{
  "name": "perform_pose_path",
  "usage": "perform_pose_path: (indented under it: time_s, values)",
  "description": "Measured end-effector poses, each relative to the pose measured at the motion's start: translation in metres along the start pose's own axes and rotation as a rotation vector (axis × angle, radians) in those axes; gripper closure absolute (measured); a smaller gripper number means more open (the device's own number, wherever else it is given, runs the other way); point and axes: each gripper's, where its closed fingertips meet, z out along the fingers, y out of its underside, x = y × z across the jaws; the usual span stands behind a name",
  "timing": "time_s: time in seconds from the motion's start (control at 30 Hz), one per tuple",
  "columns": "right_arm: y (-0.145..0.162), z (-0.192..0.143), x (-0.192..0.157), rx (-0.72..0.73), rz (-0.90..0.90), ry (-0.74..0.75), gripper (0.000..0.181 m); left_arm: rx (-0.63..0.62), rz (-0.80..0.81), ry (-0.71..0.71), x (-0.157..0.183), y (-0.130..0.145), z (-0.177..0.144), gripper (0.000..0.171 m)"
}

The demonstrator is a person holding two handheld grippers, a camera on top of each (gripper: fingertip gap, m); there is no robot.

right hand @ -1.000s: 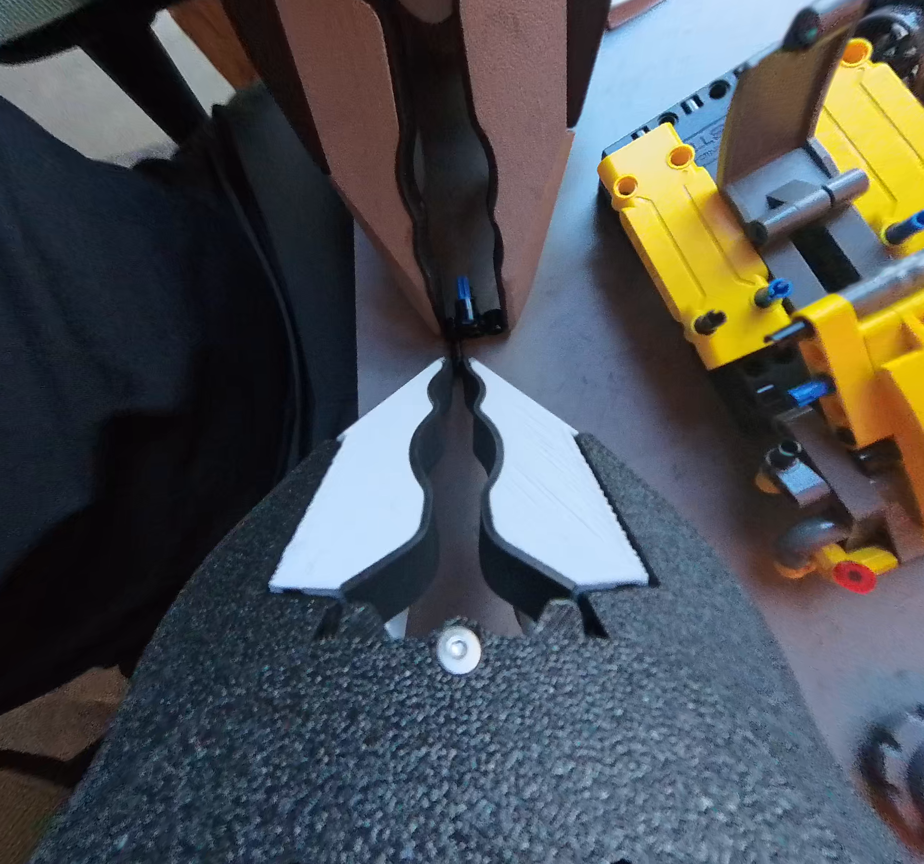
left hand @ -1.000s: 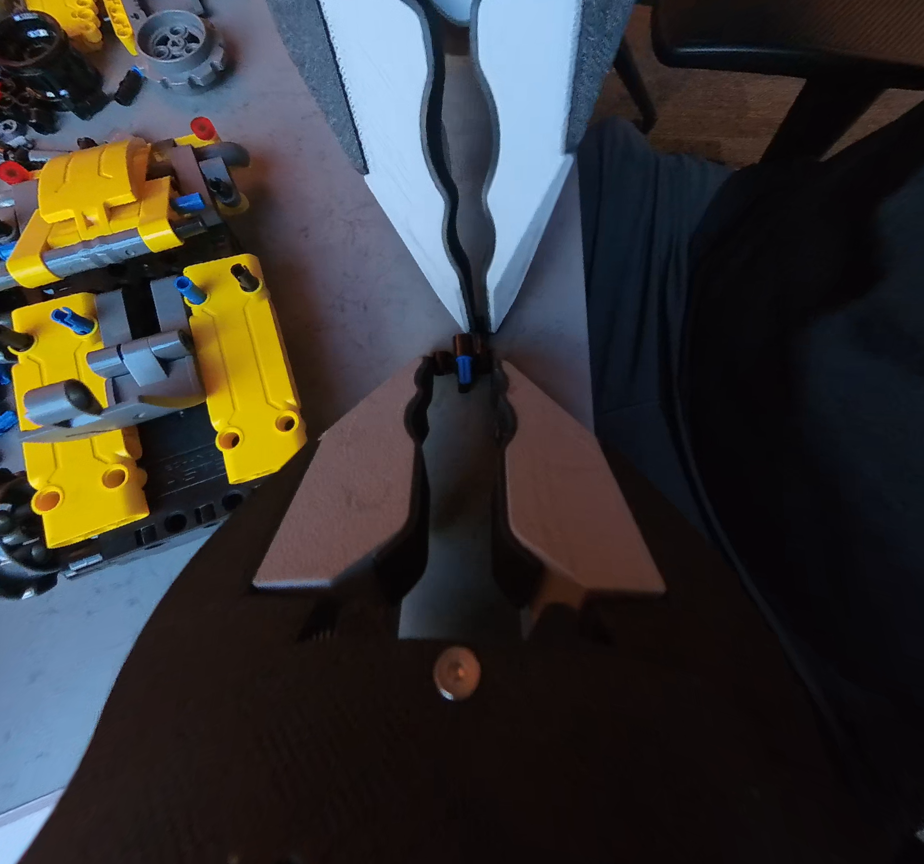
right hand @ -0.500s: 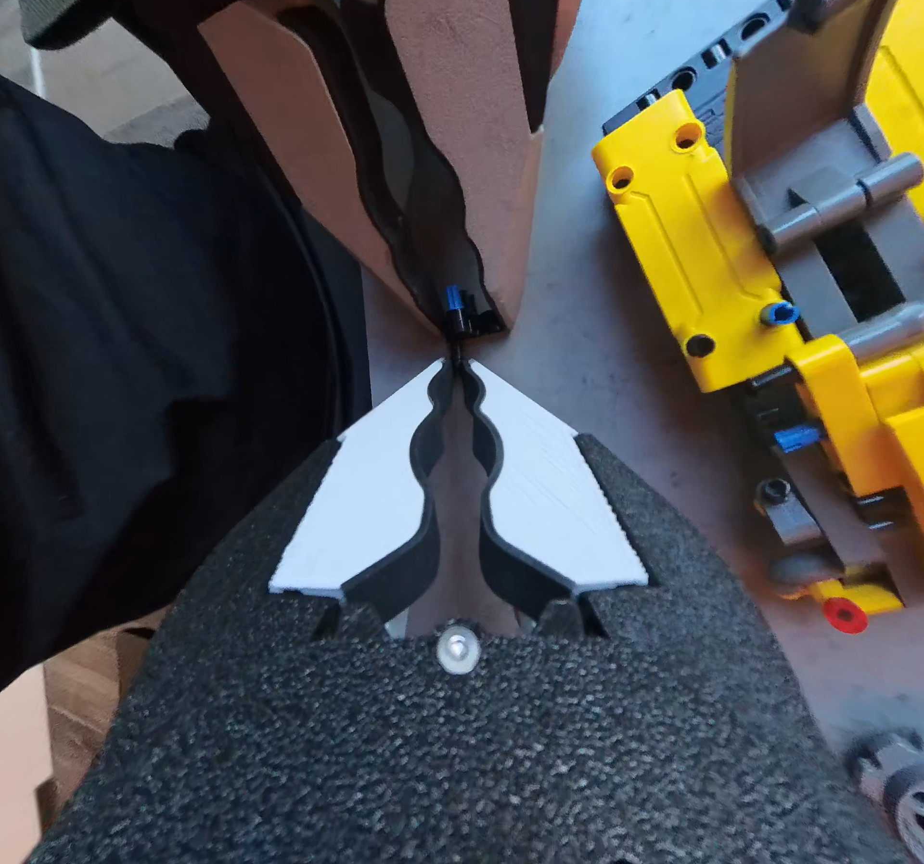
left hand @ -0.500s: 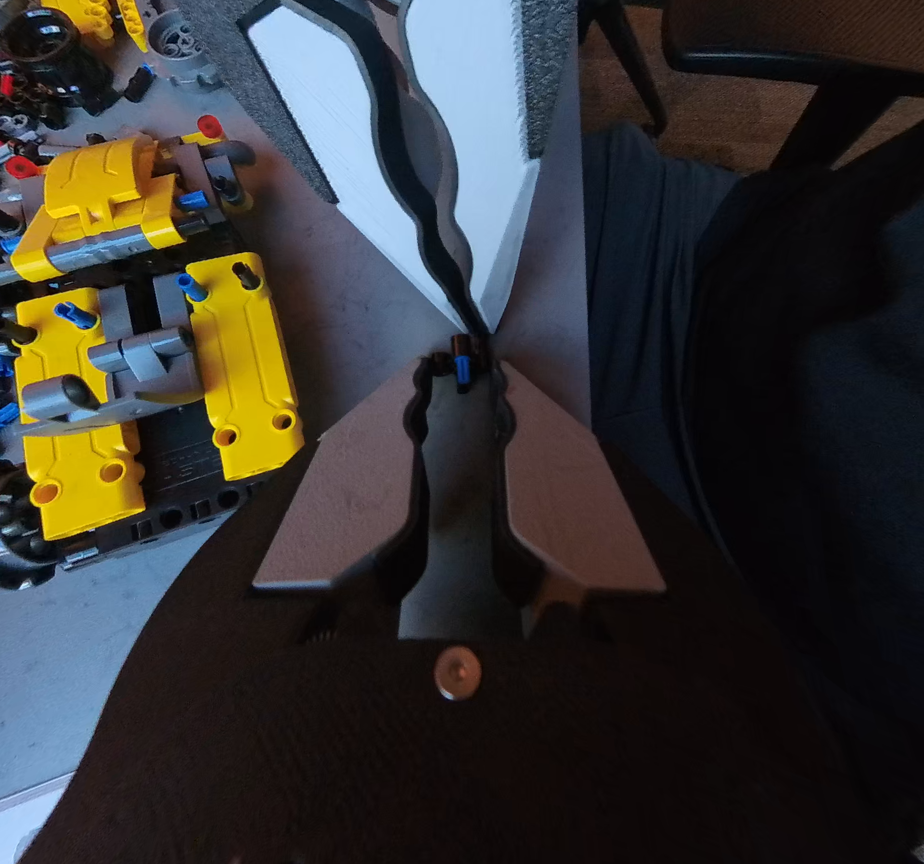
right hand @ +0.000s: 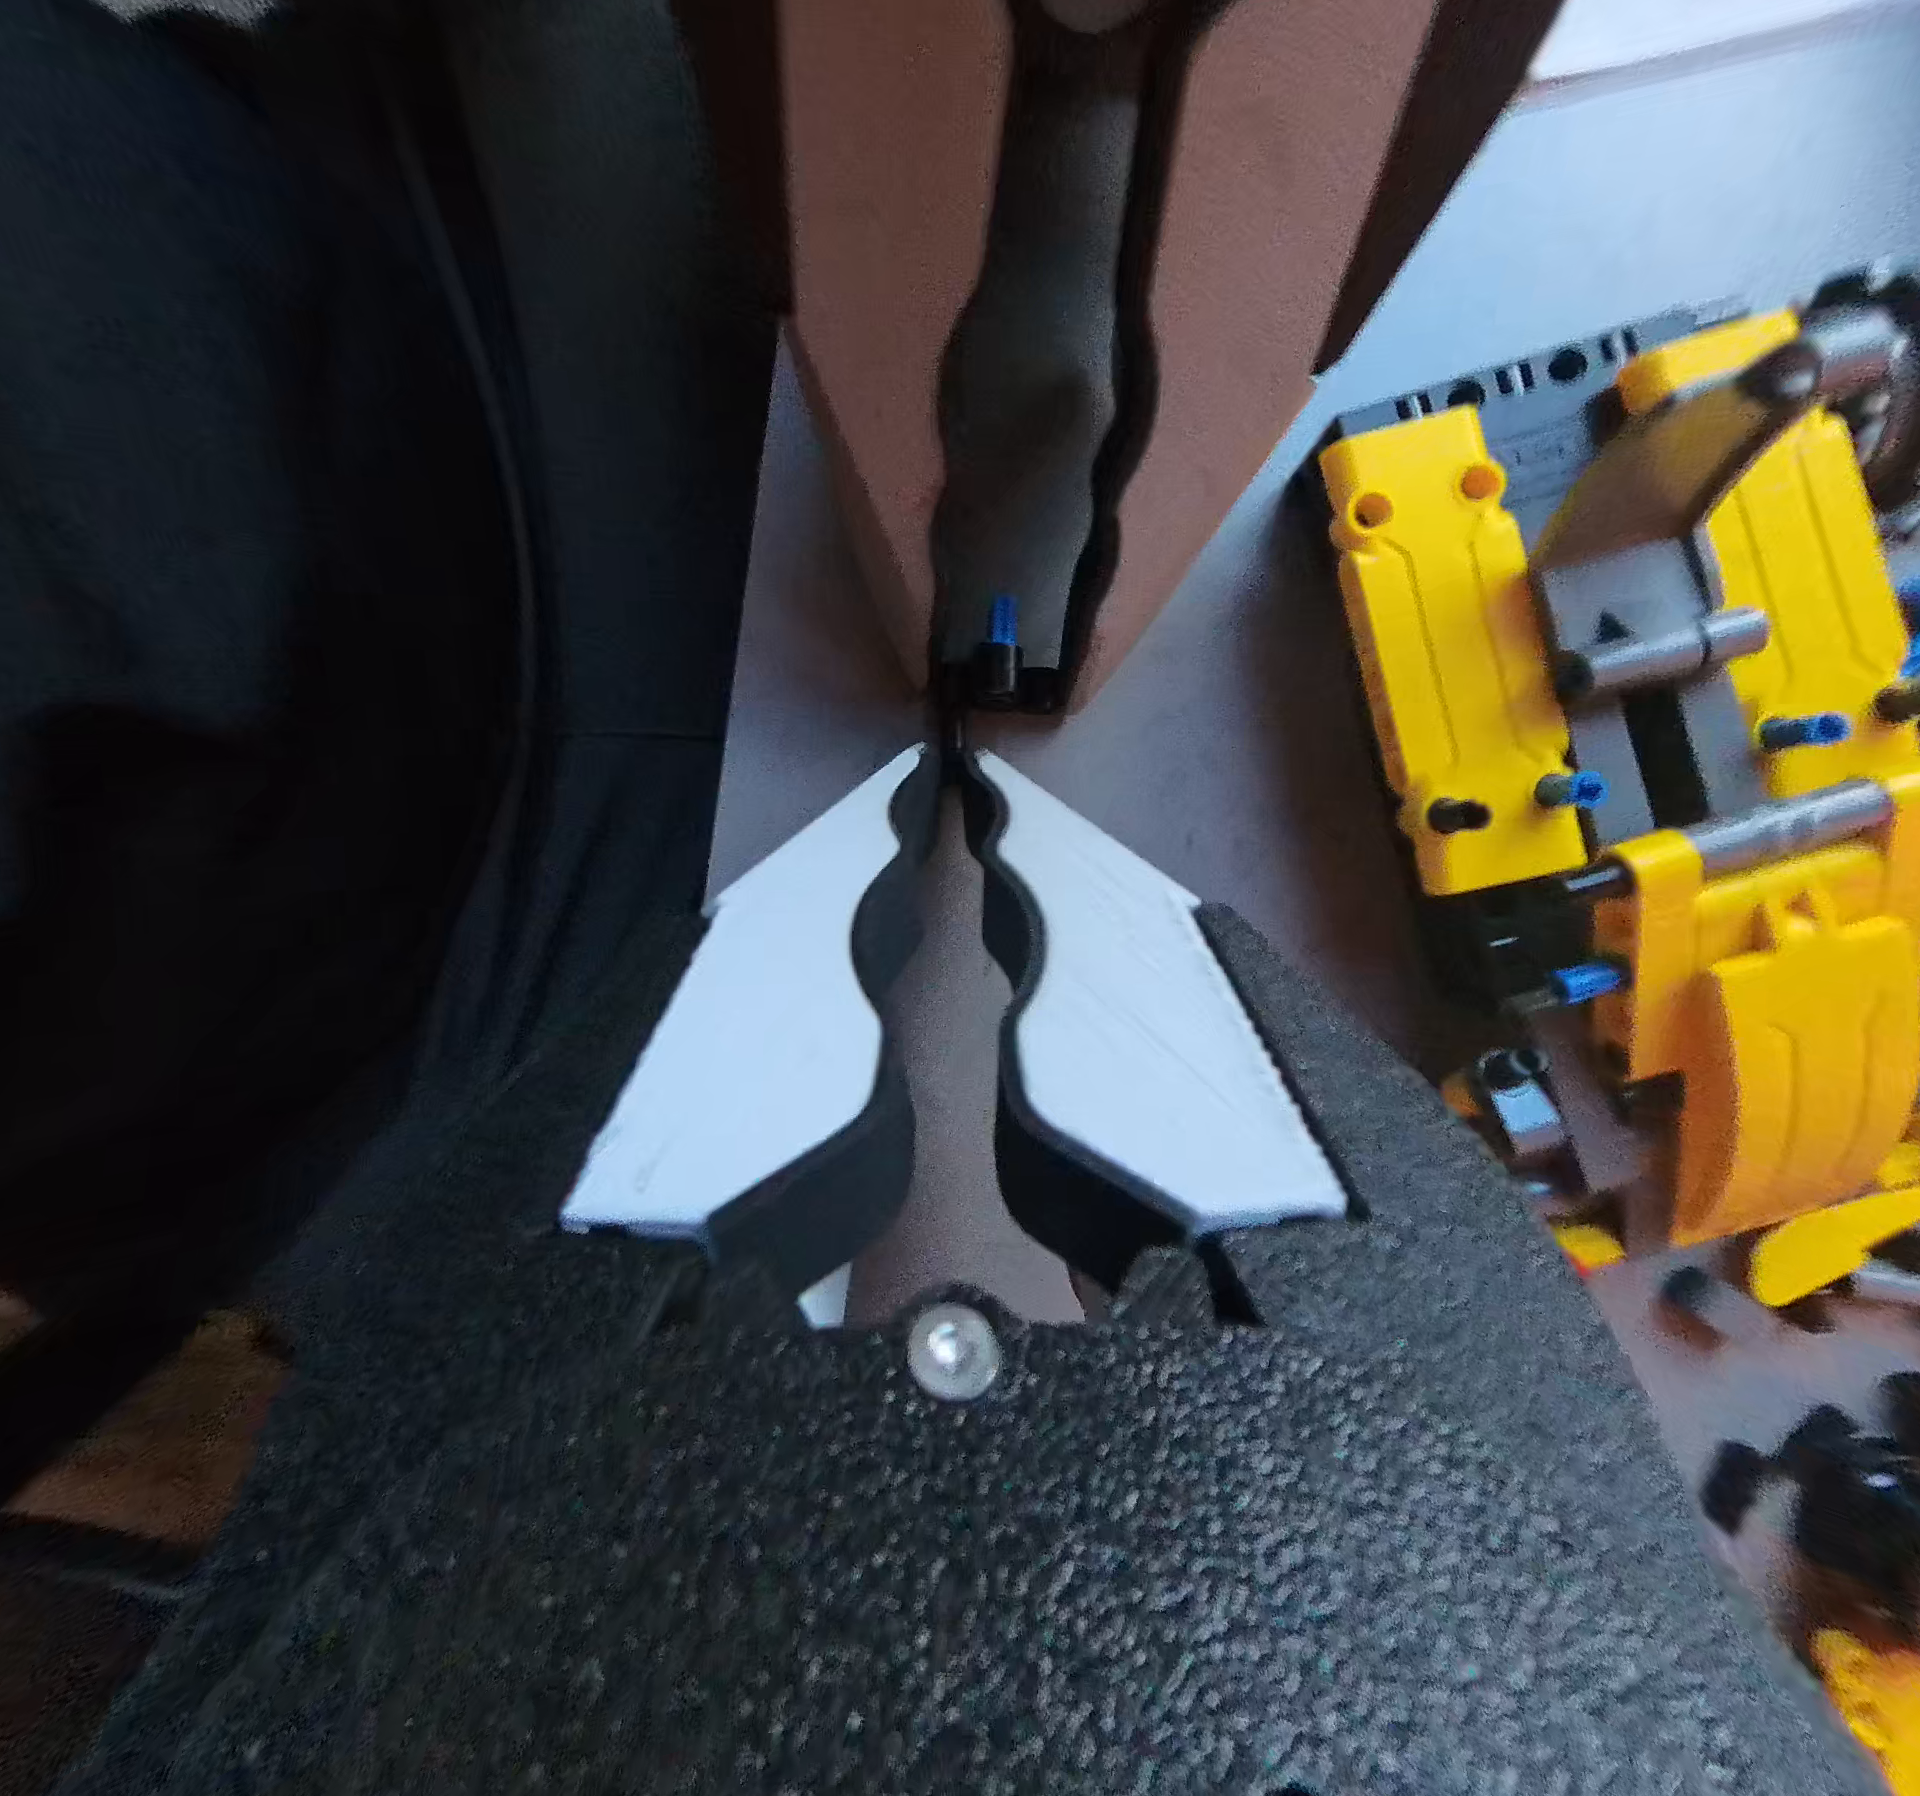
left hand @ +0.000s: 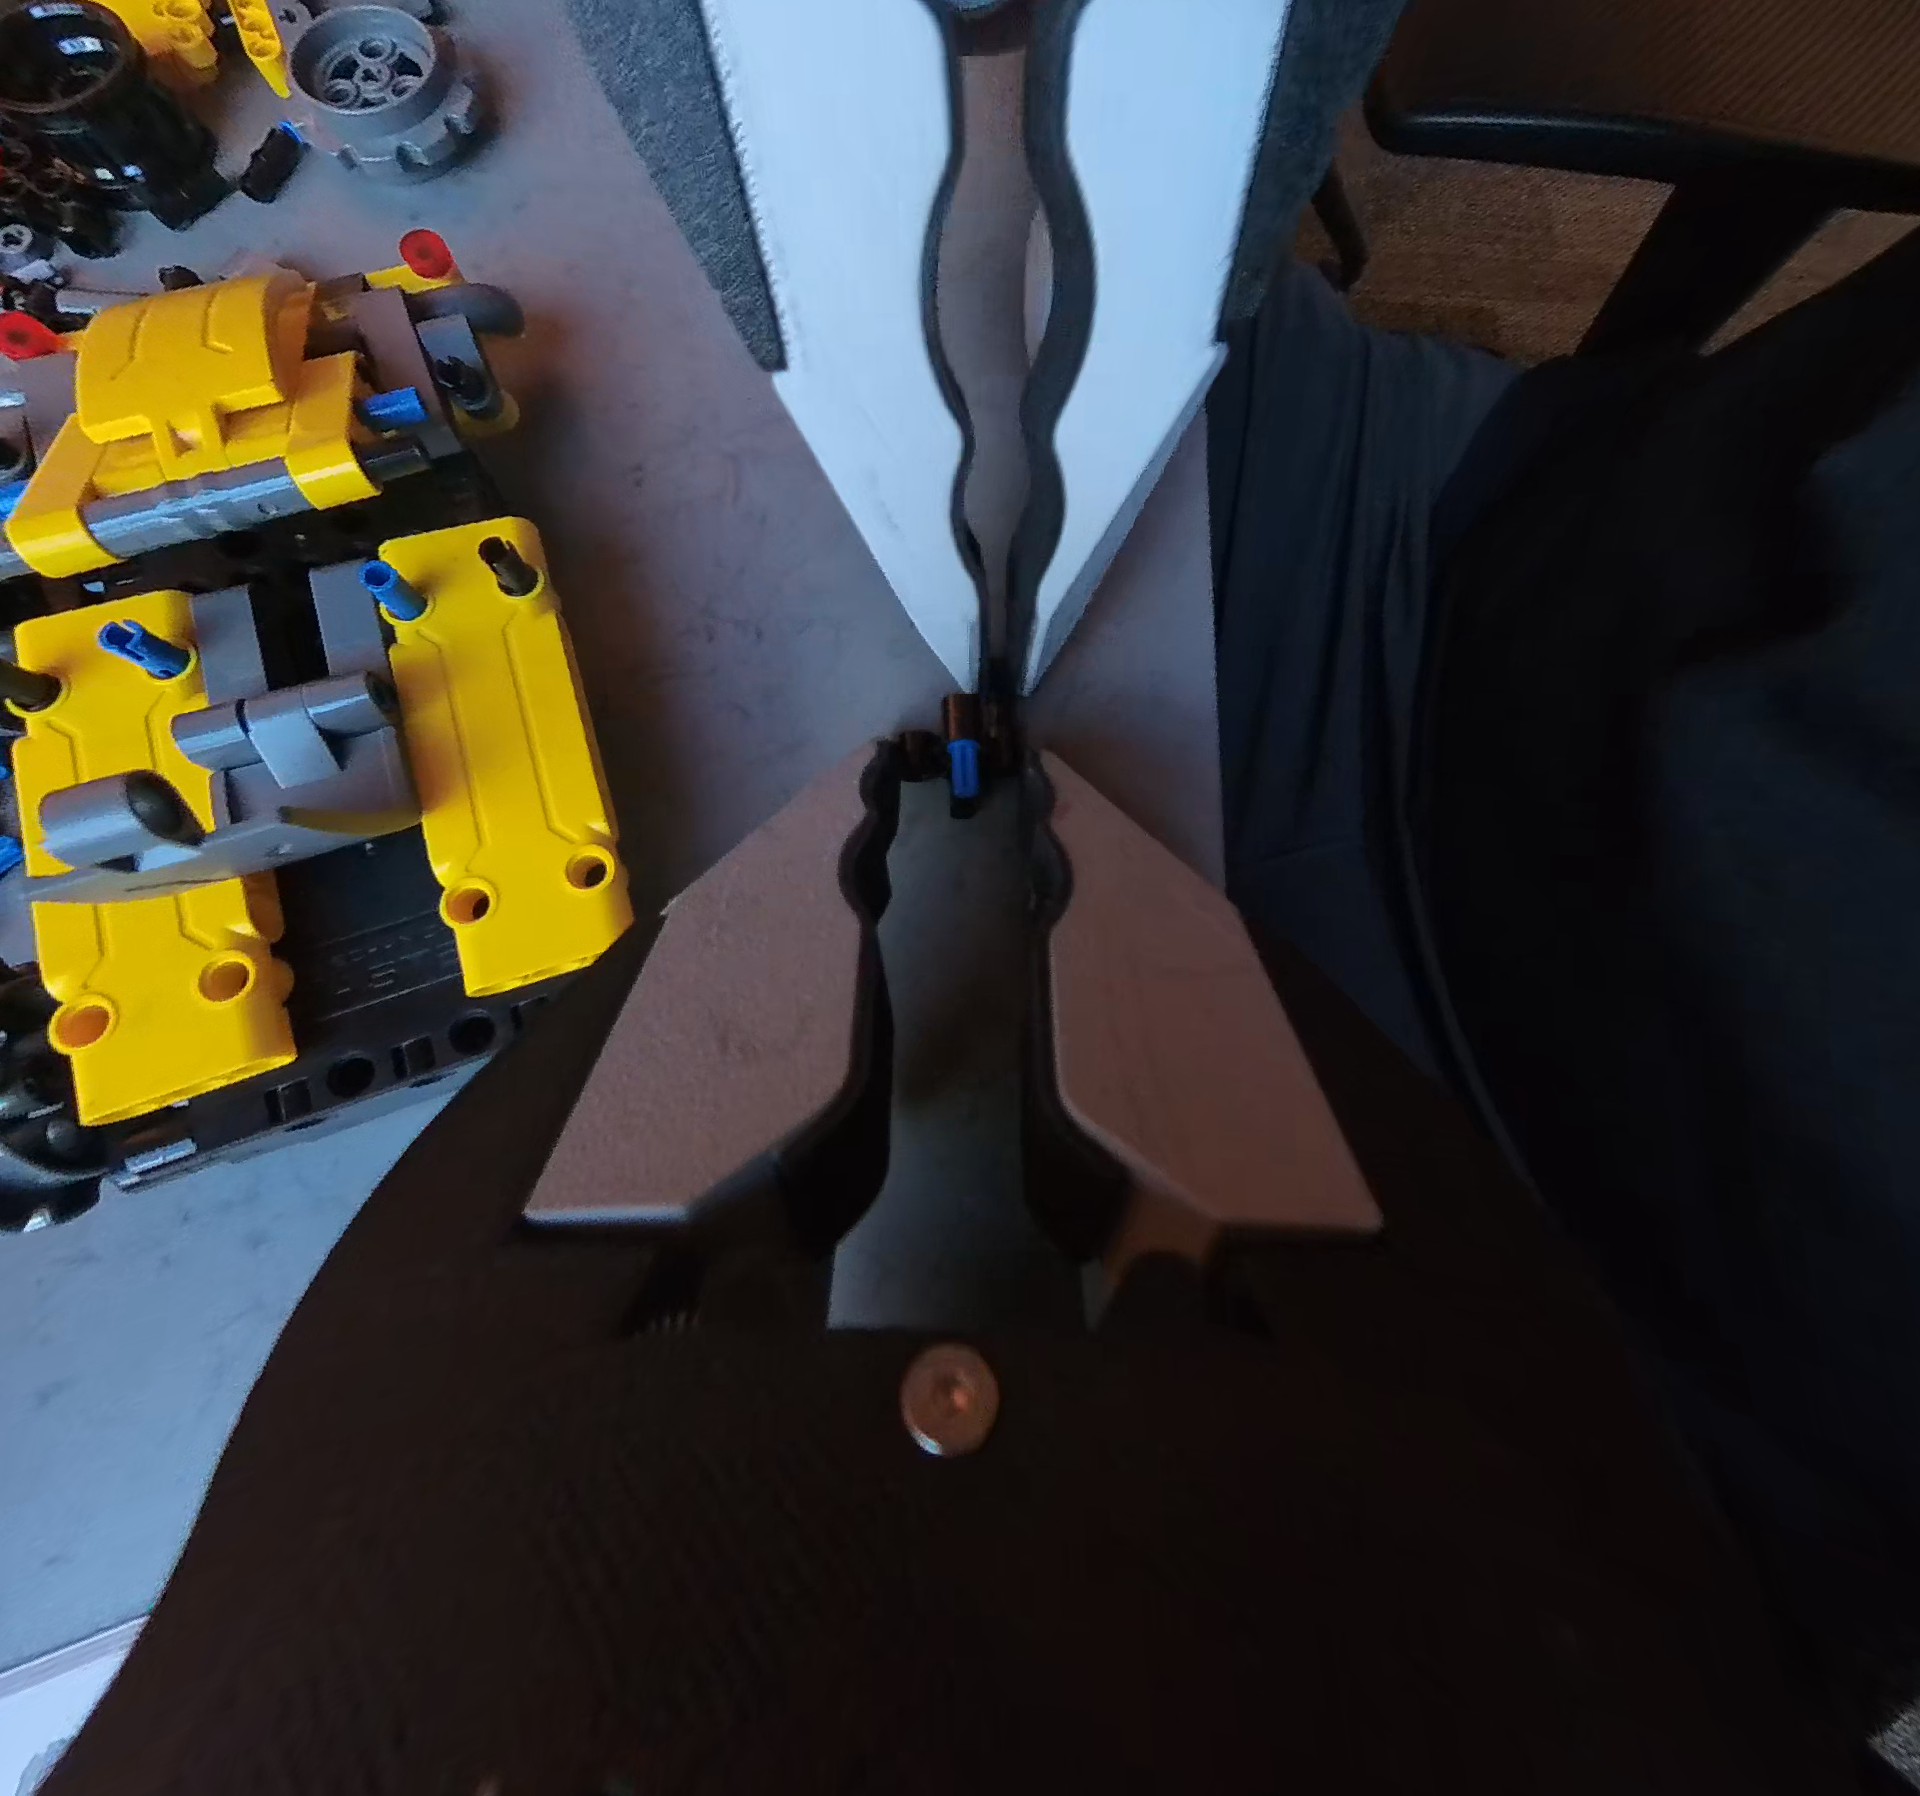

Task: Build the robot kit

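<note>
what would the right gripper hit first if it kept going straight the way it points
Almost at once, the small black connector with a blue pin held in the left gripper, tip to tip with the right gripper. The right's tips seem already shut on a thin black part of it.

No legible text, numbers or brand marks were visible. Faint embossed marks on the black base point(left hand: 390, 957) of the yellow brick model were unreadable.

Grey tabletop point(left hand: 665, 458), dark chair armrest point(left hand: 1662, 136), perhaps brown carpet point(left hand: 1507, 240)
</note>
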Motion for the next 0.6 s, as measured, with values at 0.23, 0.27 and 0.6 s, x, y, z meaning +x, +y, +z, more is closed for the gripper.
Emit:
perform_pose_path:
  time_s: [0.23, 0.27, 0.6]
  values:
    - [0.0003, 0.0001, -0.0012, -0.005, -0.126, 0.006, 0.179, 0.001, 0.006, 0.014, 0.0022, -0.0001, 0.0001, 0.151]
    - [0.0005, 0.0002, -0.0015, -0.01, -0.093, -0.022, 0.178, 0.001, 0.008, 0.014, 0.0023, 0.0, 0.0002, 0.151]
    - [-0.0013, 0.0004, -0.0046, 0.129, 0.189, -0.114, 0.179, 0.001, 0.016, 0.011, 0.0032, 0.0003, 0.0, 0.152]
